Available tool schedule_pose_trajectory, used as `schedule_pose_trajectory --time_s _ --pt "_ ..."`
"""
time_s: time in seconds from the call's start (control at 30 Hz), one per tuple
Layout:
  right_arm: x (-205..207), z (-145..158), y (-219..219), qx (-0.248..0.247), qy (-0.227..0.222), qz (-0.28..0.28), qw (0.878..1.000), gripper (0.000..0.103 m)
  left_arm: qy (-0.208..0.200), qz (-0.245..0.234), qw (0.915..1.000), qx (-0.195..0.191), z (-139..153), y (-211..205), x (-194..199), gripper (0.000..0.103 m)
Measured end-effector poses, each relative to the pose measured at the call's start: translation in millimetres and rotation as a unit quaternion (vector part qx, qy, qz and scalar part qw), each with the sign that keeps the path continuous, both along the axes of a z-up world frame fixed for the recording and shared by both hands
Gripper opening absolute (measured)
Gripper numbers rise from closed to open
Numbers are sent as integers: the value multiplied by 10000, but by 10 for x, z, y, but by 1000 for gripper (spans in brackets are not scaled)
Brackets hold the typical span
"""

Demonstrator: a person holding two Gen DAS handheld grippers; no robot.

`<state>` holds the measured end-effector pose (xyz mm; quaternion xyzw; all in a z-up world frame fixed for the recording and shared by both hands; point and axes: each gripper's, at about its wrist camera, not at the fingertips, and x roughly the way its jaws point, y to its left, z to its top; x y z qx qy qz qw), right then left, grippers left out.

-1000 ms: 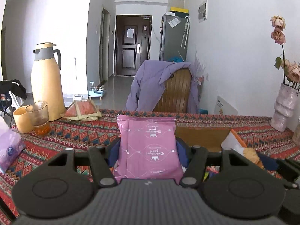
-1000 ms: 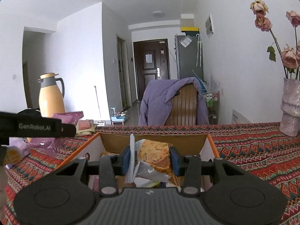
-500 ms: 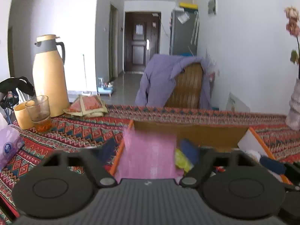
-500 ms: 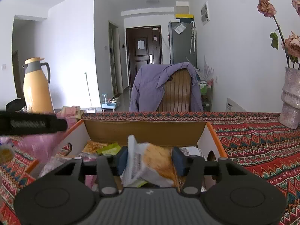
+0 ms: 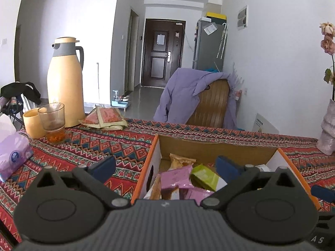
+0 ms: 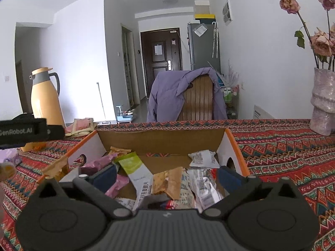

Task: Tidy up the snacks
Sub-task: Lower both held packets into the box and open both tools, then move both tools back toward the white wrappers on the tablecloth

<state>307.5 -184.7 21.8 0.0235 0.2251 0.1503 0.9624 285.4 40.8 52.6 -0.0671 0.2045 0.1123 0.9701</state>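
Snack packets (image 6: pixel 165 179) are lying in the cardboard box (image 6: pixel 161 140) beneath both released, empty grippers, left gripper (image 5: pixel 165 165) and right gripper (image 6: pixel 166 176), while red sachets (image 5: pixel 104 118) are waiting far ahead-left, suggesting sorting is nearing completion.

Beside the cardboard box (image 6: pixel 161 139), whose inner walls look matt brown and whose rim is orange, a woven patterned cloth (image 6: pixel 278 152) is seen. Inside the box, glossy foil and plastic snack packets (image 6: pixel 201 181) are heaped. Behind it, a ribbed wooden chair (image 6: pixel 197 100) is draped in soft purple fabric.

One box (image 6: pixel 234 144), one thermos (image 5: pixel 65 87), two cups (image 5: pixel 51 123), one vase (image 6: pixel 323 102).
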Motion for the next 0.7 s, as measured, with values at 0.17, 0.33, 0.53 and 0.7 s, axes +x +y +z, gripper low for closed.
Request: schedule_pose_trajectory --time_s 0.17,0.33,0.53,0.7 --pt "-106 17 -49 -15 15 -30 10000 103 -101 -30 9999 30 -1 19 -198 103" --pt "-268 46 -178 54 -38 -92 9999 103 -142 -175 9997 45 -21 32 -425 103" --pt "-495 64 -346 114 -117 -207 9997 103 -144 -407 9991 23 -117 -25 -708 103" --pt "-676 37 -417 96 -91 -149 9998 103 -46 -604 9982 27 -231 -71 -911 103"
